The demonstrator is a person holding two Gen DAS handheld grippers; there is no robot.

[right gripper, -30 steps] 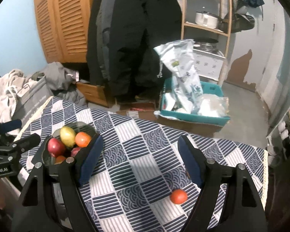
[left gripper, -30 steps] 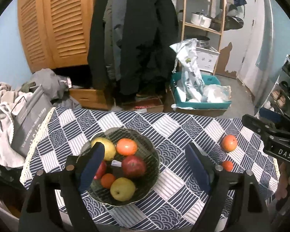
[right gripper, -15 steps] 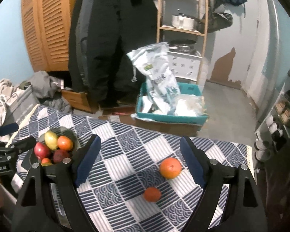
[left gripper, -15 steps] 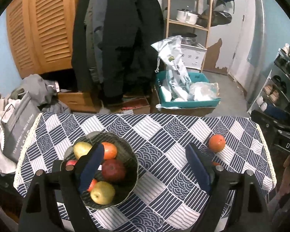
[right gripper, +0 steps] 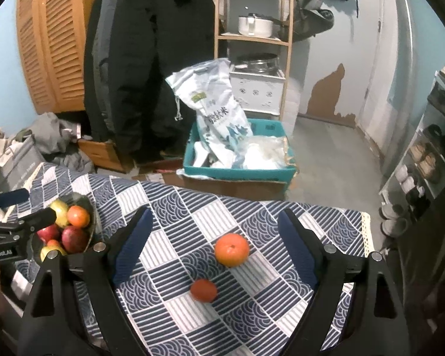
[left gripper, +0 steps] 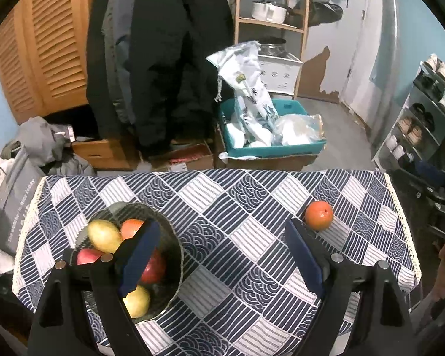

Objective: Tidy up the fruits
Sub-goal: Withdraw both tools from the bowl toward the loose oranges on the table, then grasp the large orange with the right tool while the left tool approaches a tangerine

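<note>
Right gripper point(right gripper: 212, 244), fingers just spread and empty, hangs over the orange point(right gripper: 232, 250) and tangerine point(right gripper: 203, 289) near the desk's point(right gripper: 178, 207) right edge; left gripper point(left gripper: 219, 262), fingers apart, beside the fruit bowl point(left gripper: 175, 255).

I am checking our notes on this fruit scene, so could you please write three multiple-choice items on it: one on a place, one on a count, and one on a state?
1. Where does the larger orange lie?
A. in the bowl
B. on the tablecloth, outside the bowl
C. on the floor

2. How many fruits lie loose on the tablecloth in the right wrist view?
A. two
B. four
C. none

3. How is the right gripper?
A. shut on an orange
B. shut with nothing in it
C. open, holding nothing

Answers:
1 B: it rests on the cloth, well apart from the bowl.
2 A: the larger orange and a smaller orange fruit.
3 C: its jaws have just been opening and touch neither fruit.
</note>
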